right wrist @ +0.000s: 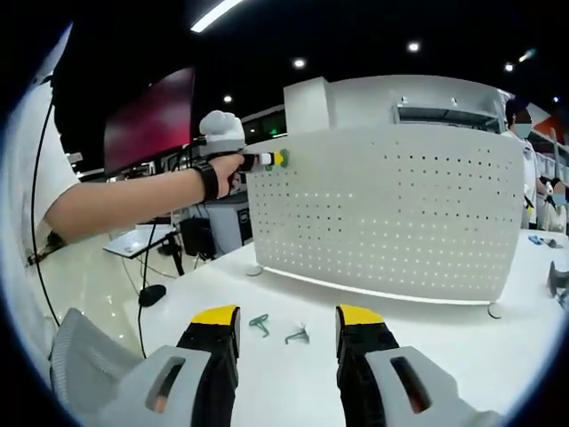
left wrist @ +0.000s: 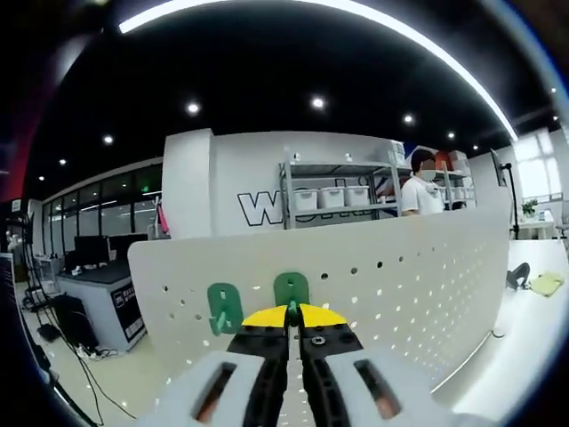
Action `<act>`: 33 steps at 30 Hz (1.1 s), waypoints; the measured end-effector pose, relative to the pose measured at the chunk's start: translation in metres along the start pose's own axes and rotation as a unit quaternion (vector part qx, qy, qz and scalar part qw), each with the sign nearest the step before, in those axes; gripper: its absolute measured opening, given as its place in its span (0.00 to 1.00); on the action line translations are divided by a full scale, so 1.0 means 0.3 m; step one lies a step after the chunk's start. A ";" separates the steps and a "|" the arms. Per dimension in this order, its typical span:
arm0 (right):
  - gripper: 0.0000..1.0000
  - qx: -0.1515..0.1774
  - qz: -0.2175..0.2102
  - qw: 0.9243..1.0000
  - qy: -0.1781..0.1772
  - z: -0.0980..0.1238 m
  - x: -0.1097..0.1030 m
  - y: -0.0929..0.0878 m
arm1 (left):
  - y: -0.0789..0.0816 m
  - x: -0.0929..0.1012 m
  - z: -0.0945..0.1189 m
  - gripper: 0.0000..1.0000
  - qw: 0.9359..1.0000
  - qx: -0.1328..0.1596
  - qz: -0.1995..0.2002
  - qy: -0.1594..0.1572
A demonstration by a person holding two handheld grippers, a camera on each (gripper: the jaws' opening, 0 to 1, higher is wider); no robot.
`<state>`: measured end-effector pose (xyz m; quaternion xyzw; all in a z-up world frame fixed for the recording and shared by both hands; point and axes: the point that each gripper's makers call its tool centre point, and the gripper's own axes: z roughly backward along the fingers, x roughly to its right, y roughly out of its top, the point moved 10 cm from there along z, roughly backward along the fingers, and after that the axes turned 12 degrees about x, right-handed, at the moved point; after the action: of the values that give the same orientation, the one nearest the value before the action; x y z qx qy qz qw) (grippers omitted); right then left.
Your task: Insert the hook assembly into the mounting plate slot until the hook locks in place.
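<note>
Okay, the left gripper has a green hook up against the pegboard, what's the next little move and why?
Probably a short, straight push, then a slight downward seat. The left gripper is shut on the green hook, whose plate is at the white pegboard beside another green hook already hanging there. Whether it has locked cannot be told. The right gripper is open over the table, above two spare hooks.

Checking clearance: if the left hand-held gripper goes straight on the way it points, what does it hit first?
The left hand-held gripper, jaws shut on a green hook, points at the white pegboard. The hook looks to be already at the board's face, so the board comes first, though depth is unclear.
</note>
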<state>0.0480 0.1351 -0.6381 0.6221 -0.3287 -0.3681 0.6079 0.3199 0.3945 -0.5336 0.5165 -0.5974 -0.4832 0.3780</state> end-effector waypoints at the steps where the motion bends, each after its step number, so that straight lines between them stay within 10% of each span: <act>1: 0.44 -0.002 -0.002 1.000 -0.001 -0.001 0.003 -0.002 | 0.001 -0.001 0.001 0.03 1.000 -0.003 0.007 0.001; 33: 0.42 0.002 -0.002 1.000 0.003 -0.011 0.016 -0.003 | 0.033 0.013 -0.016 0.15 0.999 -0.007 -0.009 -0.038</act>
<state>0.0532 0.1327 -0.6392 0.6250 -0.3262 -0.3665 0.6072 0.3211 0.3899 -0.5230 0.5006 -0.6028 -0.5104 0.3543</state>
